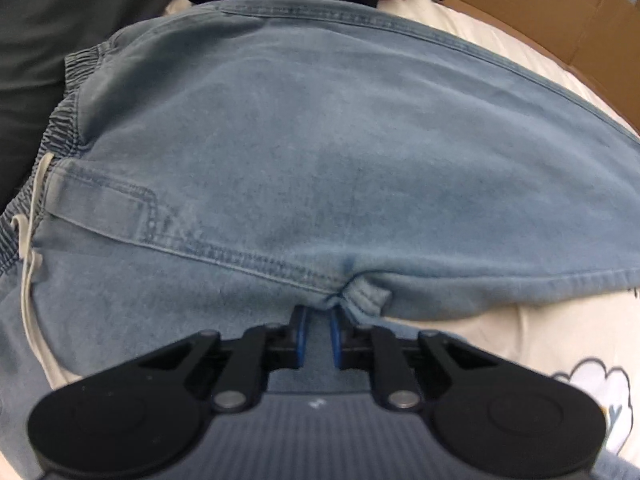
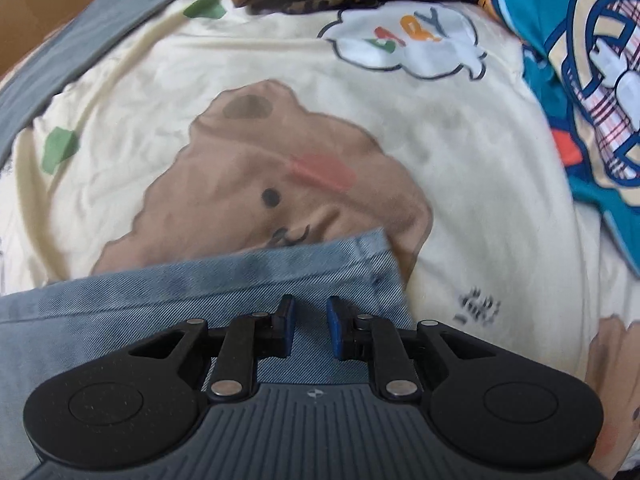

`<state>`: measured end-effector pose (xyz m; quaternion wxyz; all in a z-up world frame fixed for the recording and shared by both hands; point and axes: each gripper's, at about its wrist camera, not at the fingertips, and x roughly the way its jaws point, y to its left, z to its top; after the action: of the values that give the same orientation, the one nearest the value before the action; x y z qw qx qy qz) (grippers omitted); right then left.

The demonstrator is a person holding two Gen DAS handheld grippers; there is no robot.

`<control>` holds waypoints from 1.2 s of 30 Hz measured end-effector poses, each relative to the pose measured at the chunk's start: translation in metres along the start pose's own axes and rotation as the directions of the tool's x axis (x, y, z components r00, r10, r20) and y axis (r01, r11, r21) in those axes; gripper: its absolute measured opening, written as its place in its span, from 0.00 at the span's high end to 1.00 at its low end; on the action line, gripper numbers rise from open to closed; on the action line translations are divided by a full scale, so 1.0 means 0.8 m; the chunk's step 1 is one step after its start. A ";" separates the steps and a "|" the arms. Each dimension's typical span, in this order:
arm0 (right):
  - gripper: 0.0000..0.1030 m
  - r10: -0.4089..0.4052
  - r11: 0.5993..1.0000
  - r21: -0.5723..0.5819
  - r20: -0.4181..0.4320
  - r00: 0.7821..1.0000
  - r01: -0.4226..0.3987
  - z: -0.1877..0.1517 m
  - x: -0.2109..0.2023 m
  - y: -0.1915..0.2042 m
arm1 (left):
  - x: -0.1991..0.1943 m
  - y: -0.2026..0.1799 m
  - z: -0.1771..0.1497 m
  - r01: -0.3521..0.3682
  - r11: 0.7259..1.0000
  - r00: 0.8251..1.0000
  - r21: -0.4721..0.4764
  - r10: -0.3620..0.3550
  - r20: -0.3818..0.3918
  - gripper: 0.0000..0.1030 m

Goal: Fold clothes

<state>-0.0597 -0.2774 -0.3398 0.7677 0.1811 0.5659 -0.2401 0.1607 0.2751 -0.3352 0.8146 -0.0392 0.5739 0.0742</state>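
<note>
Left tongs (image 1: 319,322): you pinch the crotch seam of the jeans (image 1: 320,152), blue pads nearly together.
Right tongs (image 2: 308,322): parted, over the denim leg hem (image 2: 248,276).
Jeans: flat on the cream bedsheet (image 2: 460,152), waistband (image 1: 66,100) at 9 o'clock.

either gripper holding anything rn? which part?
Left gripper pinches the jeans at the crotch seam. Right gripper sits over the leg hem, fingers apart; a grip can't be confirmed.
</note>
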 end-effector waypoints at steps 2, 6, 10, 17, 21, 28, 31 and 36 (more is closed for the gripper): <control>0.78 -0.005 1.000 -0.009 -0.001 1.000 0.005 0.004 0.004 0.000 | 0.001 -0.003 0.002 -0.015 1.000 1.000 0.007 0.015 0.004 0.88; 0.79 -0.038 0.998 -0.055 0.003 0.999 0.038 0.010 0.008 0.003 | 0.001 -0.004 0.006 -0.032 0.999 0.999 -0.014 0.032 0.007 0.90; 0.91 -0.067 0.997 -0.037 -0.016 0.998 0.067 0.022 0.010 -0.007 | -0.001 0.006 0.015 -0.008 0.999 0.999 -0.045 0.006 -0.039 0.90; 0.97 -0.078 0.997 0.008 0.019 0.997 0.078 0.023 -0.022 -0.027 | -0.050 0.037 0.008 0.027 0.999 0.999 0.023 -0.027 -0.019 0.71; 0.96 -0.016 0.999 0.037 0.030 0.999 0.015 0.008 -0.040 -0.034 | -0.084 0.072 -0.004 0.034 0.999 0.999 0.006 -0.034 0.004 0.70; 0.95 0.025 0.999 0.042 0.005 1.000 -0.025 -0.018 -0.055 -0.019 | -0.124 0.143 -0.046 -0.003 0.996 1.000 -0.089 0.003 0.001 0.64; 0.95 0.042 0.998 0.043 -0.006 0.999 -0.041 -0.030 -0.059 -0.013 | -0.131 0.170 -0.065 -0.016 0.991 1.000 -0.130 0.014 -0.019 0.67; 0.95 0.054 0.998 0.026 -0.033 0.998 -0.053 -0.049 -0.062 -0.008 | -0.135 0.198 -0.094 -0.047 0.985 0.998 -0.166 0.040 -0.046 0.72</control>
<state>-0.1063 -0.2532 -0.3036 0.7619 0.2100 0.5706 -0.2234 0.0289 0.4118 -0.2559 0.7941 -0.0963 0.5838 0.1389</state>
